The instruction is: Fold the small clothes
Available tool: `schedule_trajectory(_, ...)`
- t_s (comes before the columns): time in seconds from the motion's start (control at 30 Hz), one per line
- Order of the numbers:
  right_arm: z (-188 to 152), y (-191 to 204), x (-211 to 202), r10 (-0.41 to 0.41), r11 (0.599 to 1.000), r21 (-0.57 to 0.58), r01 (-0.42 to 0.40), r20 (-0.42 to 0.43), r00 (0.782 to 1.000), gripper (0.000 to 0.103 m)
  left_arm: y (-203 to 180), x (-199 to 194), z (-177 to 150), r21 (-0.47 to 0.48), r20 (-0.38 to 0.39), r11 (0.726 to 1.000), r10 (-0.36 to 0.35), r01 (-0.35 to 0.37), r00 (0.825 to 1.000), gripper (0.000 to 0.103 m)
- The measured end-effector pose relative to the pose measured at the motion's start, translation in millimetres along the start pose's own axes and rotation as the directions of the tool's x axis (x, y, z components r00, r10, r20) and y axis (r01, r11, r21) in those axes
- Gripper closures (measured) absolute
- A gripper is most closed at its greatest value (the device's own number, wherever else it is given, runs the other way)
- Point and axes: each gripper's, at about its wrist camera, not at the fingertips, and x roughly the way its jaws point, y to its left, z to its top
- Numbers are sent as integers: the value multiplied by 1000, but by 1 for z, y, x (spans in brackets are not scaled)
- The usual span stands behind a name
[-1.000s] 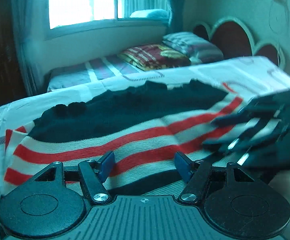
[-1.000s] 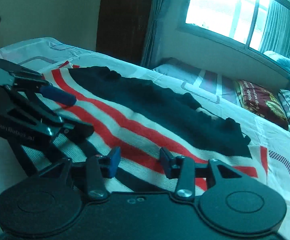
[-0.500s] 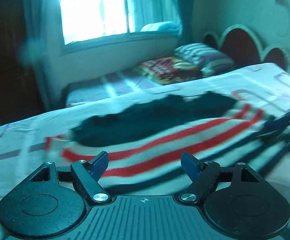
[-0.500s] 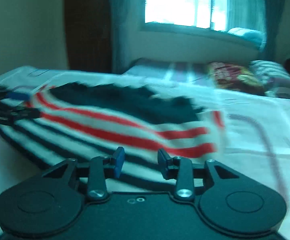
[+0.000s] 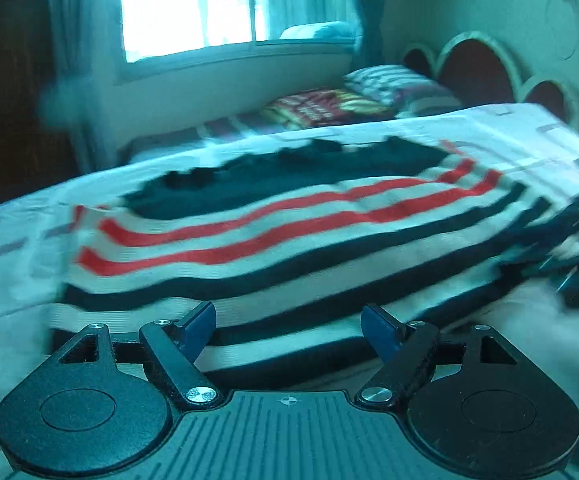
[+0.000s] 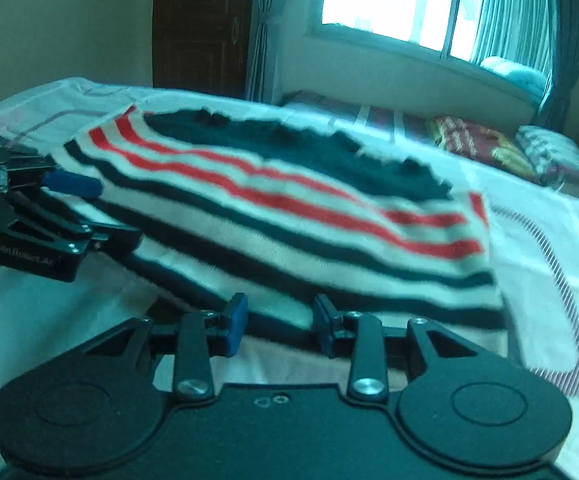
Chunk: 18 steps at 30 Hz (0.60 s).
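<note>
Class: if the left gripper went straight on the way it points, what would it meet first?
Most likely the near hem of the red, white and dark striped knitted garment, just ahead of the open left gripper; depth is blurred.

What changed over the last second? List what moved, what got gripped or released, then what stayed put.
Both grippers pulled back toward the near hem of the striped garment: more of its dark bottom stripes shows in each wrist view. The left gripper and right gripper were open then and are open now, with nothing taken hold of or let go. The garment lies spread flat on the bed sheet as before; the pillows did not move.
</note>
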Motion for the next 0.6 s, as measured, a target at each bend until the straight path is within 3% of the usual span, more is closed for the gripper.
schedule_trajectory(0.13, -27, -61, -10, -128, 983, 122, 139, -92, 988, 68, 56, -8, -17, -105, -42, 990, 90, -94, 995, 24)
schedule_trajectory(0.2, -38, -82, -18, -95, 972, 204, 115, -106, 990, 63, 68, -12, -25, -105, -41, 993, 58, -62, 998, 24)
schedule_trajectory(0.27, -36, -83, -20, -79, 974, 203, 99, -107, 991, 63, 62, -11, -21, -50, -51, 995, 78, -80, 996, 24)
schedule_trajectory(0.4, -30, -88, -27, -88, 959, 263, 103, -68, 994, 66, 67, -17, -16, -123, -20, 989, 84, -86, 996, 24)
schedule_trajectory(0.53, -35, -98, -16, -53, 939, 333, 80, -91, 994, 80, 68, -10, -19, -113, -51, 987, 111, -116, 992, 24)
schedule_trajectory(0.6, -40, -99, -15, -65, 939, 331, 96, -105, 992, 80, 70, -8, -20, -106, -74, 985, 126, -134, 989, 24)
